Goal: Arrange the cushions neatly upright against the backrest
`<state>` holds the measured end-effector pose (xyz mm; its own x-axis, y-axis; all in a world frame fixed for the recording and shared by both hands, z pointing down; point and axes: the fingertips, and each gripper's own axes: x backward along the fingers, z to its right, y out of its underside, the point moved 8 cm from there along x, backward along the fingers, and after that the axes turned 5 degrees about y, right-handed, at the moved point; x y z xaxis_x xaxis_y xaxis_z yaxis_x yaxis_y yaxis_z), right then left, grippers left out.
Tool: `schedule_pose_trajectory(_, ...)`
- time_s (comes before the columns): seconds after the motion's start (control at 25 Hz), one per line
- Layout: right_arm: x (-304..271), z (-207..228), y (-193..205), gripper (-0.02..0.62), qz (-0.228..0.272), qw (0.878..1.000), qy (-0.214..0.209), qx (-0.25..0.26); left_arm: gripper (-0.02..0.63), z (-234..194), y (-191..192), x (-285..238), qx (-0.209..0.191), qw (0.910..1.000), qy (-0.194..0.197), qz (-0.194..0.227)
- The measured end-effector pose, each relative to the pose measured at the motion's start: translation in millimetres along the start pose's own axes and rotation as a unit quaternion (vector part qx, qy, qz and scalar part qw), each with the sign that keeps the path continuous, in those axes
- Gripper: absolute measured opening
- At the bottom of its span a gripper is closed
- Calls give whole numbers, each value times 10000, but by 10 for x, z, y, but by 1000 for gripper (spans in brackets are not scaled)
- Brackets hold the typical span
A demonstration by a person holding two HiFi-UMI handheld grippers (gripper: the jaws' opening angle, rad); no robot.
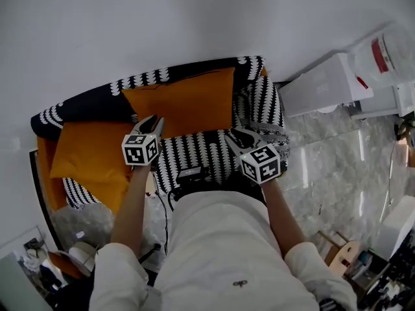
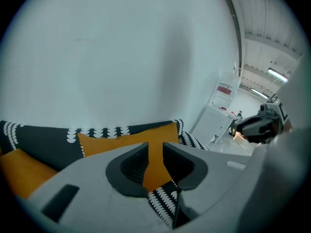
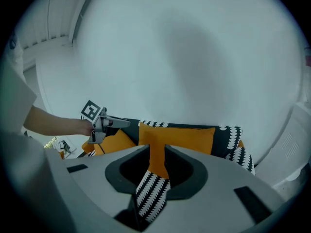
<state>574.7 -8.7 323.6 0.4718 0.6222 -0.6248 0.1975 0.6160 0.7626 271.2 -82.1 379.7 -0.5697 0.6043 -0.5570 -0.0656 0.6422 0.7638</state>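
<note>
Cushions on the sofa looked only partly arranged. Nearest the person, both tools hung above the patterned seat [image 1: 194, 153], touching no cushion. The left tool [image 1: 154, 122] showed a narrow gap between its jaws with nothing in it. The right tool [image 1: 236, 137] was likewise slightly parted and empty, probably so that each could be carried freely to its next grab.

Beyond them, the middle orange cushion [image 1: 185, 102] stood upright against the backrest [image 1: 84, 101], where the task wanted it. The left orange cushion [image 1: 87, 149] lay tilted at the sofa's left end, more flat than upright, so it seemed the one needing work. At the right end sat a black-and-white patterned shape [image 1: 262, 105]; whether it was a cushion or the armrest could not be told. Behind everything rose a plain white wall [image 1: 194, 18].
</note>
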Motion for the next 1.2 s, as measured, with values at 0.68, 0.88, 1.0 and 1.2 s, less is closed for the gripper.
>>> schedule_pose_trajectory(0.68,1164,-563,793,24,570,9933,-975,-246,12,1802,827,1279,-153,9989,82,433)
schedule_pose_trajectory(0.88,1354,-810,1216,9,528,9869,-1452,-464,12,2258,1191,1657,-139,9990,52,424)
schedule_pose_trajectory(1.0,1362,-995,1369,9,436,9838,-1694,-396,12,2347,1386,1885,-83,9990,-92,425)
schedule_pose_trajectory(1.2,1332,-1485,1441,9,274,9768,-2122,-105,12,2313,1581,2251,171,9973,-326,636)
